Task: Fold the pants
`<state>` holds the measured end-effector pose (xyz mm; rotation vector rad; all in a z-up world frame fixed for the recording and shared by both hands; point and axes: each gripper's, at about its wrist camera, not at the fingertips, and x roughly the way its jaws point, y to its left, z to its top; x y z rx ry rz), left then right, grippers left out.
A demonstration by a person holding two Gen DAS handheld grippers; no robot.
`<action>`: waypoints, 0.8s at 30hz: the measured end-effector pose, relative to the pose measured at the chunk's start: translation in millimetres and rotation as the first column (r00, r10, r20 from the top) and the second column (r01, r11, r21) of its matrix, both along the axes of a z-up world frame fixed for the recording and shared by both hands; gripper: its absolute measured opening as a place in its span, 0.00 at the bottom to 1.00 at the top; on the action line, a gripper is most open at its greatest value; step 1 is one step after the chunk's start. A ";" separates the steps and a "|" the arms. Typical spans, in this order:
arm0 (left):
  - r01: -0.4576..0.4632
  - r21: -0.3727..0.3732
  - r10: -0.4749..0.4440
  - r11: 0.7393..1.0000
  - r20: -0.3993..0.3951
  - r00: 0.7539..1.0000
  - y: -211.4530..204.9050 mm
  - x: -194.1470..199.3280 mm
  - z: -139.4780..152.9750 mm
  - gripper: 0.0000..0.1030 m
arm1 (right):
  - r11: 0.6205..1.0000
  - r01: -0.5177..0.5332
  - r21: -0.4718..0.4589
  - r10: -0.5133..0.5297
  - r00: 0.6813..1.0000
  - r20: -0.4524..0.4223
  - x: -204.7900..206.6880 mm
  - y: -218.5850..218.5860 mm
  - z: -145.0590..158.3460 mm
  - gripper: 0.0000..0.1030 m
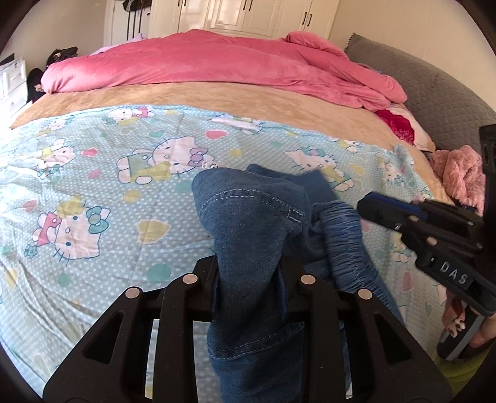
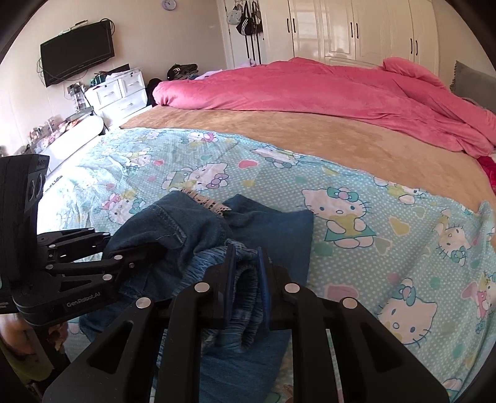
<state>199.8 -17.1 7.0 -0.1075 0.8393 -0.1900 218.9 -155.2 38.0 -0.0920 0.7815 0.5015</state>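
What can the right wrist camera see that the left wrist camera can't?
Only the right wrist view shows the black TV on the wall, the purple clock and the right gripper pinching the jeans' gathered waistband.

Only the left wrist view shows the fluffy pink cloth and the left gripper clamped on a denim fold.

Both show the blue jeans, the cat-print sheet, the pink duvet and the white wardrobe.
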 end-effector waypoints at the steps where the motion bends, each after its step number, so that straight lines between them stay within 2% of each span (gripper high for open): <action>1: -0.006 -0.001 0.006 1.000 -0.002 1.000 1.2 -0.5 -1.0 0.20 | 1.000 0.002 -0.010 -0.002 1.000 -0.002 1.1 0.4 -1.5 0.14; 4: -0.017 -0.013 0.017 1.000 -0.007 1.000 4.8 -0.7 -3.7 0.22 | 0.999 0.016 -0.029 -0.016 1.000 -0.021 5.5 0.8 -6.8 0.15; 12: -0.028 -0.013 0.027 1.000 -0.005 1.000 13.0 -4.4 -4.2 0.27 | 0.998 0.056 -0.022 -0.057 0.998 -0.039 10.1 -5.7 -14.7 0.37; 18: -0.038 -0.016 0.038 0.999 -0.002 0.999 15.8 -7.7 -2.9 0.39 | 0.997 0.069 -0.015 -0.070 0.997 -0.045 9.7 -13.1 -15.4 0.53; 21: -0.042 -0.014 0.042 0.999 0.002 0.999 17.2 -10.0 -1.4 0.46 | 0.997 0.082 -0.014 -0.083 0.996 -0.043 8.1 -17.8 -12.9 0.55; 23: -0.044 -0.015 0.044 0.999 0.001 0.999 17.6 -10.8 -0.8 0.52 | 0.995 0.093 -0.016 -0.094 0.995 -0.041 6.8 -21.3 -10.1 0.64; 24: -0.046 -0.015 0.046 0.999 0.000 0.999 17.8 -11.1 0.0 0.53 | 0.995 0.099 -0.017 -0.099 0.994 -0.036 5.8 -23.4 -7.8 0.65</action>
